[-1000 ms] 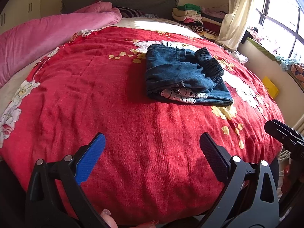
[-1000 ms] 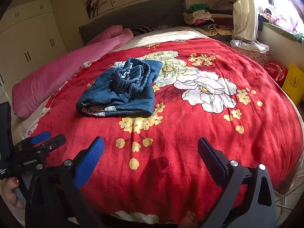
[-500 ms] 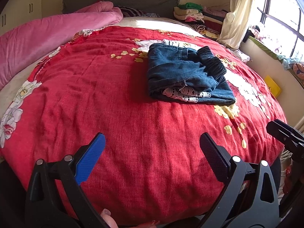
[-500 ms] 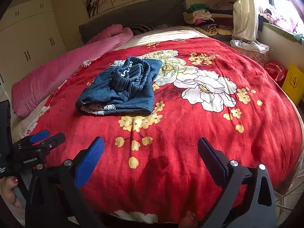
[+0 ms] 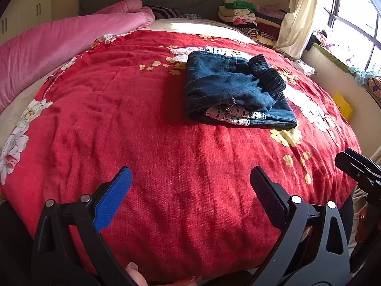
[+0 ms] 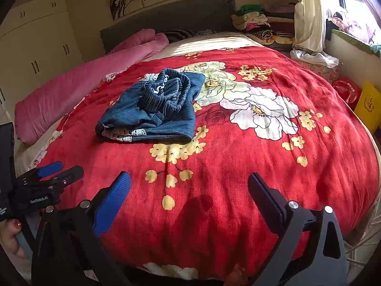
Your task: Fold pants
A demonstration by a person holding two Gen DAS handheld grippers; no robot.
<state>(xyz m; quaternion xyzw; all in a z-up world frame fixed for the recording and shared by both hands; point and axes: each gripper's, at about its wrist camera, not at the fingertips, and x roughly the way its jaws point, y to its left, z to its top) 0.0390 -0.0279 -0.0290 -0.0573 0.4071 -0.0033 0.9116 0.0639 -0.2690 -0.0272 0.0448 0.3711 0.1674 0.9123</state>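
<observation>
Dark blue denim pants (image 5: 235, 90) lie folded into a compact stack on the red flowered bedspread (image 5: 142, 124), the ribbed waistband on top and white lace trim showing at the near edge. In the right wrist view the same pants (image 6: 152, 109) sit left of centre. My left gripper (image 5: 190, 186) is open and empty, held near the bed's front edge well short of the pants. My right gripper (image 6: 189, 190) is also open and empty, back at the bed's near edge. Each gripper shows at the side of the other's view: the right gripper (image 5: 362, 169) and the left gripper (image 6: 50, 178).
A pink quilt (image 5: 59, 40) runs along the bed's left side. Stacked folded clothes (image 5: 243, 14) sit by the grey headboard (image 6: 166, 19). A curtain (image 6: 307, 12) and window lie to the right, with a red bag (image 6: 345, 90) and a yellow box (image 6: 369, 104) on the floor.
Both grippers stay open and empty. The left view has drifted slightly, so the pants appear a little further right; the pants themselves have not moved.
</observation>
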